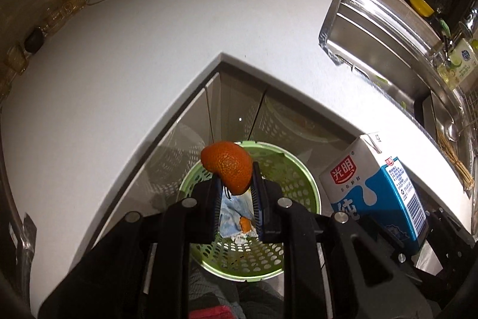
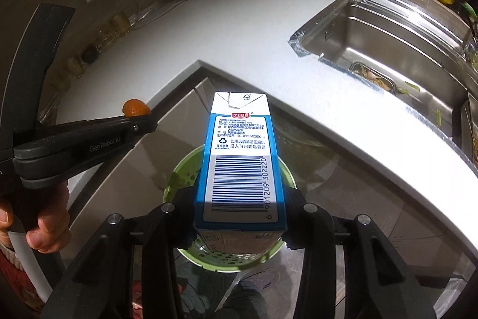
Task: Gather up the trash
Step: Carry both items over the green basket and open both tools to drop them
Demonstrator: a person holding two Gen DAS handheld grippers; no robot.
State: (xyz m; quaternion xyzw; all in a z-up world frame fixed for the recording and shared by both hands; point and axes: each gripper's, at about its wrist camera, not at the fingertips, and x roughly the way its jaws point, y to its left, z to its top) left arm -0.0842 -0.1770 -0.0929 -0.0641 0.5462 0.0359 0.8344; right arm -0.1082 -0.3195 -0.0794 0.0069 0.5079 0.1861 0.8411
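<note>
Your left gripper is pinched narrow on a piece of orange peel, which sticks up past its fingertips; directly below it sits the green perforated bin, on the floor at the inner corner of the white counter, with crumpled tissue and another bit of peel inside; your right gripper clamps the blue-and-white milk carton by its sides, over the bin too; the carton shows at four o'clock from the peel in the left view.
</note>
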